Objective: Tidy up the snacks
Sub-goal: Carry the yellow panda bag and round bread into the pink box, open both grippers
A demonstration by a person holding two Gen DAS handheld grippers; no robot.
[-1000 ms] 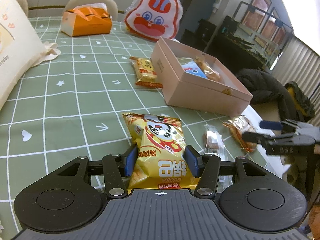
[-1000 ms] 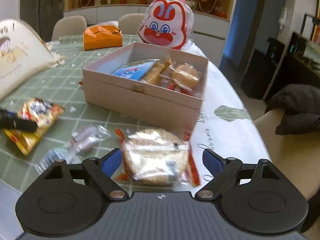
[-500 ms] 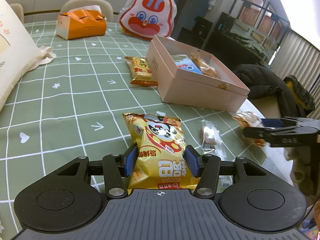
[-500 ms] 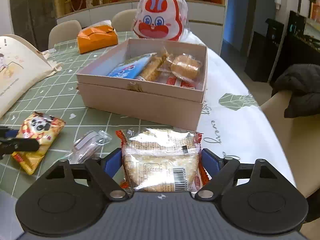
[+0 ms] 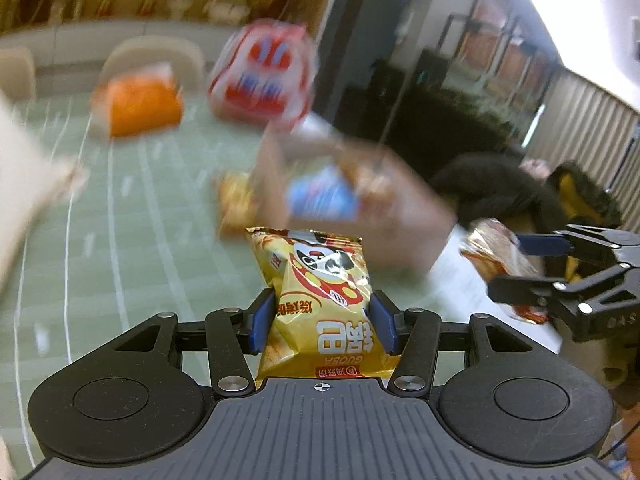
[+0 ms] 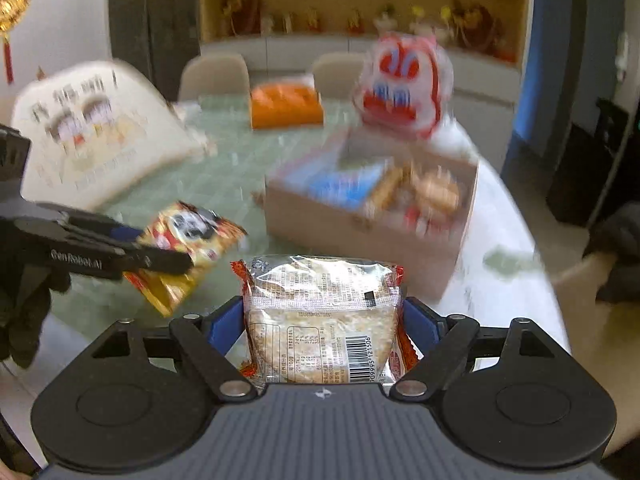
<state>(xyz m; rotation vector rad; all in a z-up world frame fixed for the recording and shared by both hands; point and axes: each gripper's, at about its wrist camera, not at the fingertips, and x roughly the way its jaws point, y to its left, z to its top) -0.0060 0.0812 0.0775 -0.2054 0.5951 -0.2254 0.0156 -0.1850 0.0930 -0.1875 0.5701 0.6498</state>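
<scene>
Green grid-patterned tablecloth (image 5: 132, 216), blurred, filling the left of the left wrist view. Yellow panda snack bag (image 5: 324, 304), centre, clamped between the blue pads of the left gripper (image 5: 323, 322). Pink cardboard box (image 5: 404, 224), upper centre, blurred, snacks inside. Right gripper (image 5: 516, 268), right edge, closed on a packet.

Right wrist view: clear cracker packet (image 6: 320, 320), centre, pinched by right gripper (image 6: 322, 326). Box (image 6: 360, 240) upper right of centre. Left gripper (image 6: 160, 248), left, gripping panda bag (image 6: 188, 240) above the table.
</scene>
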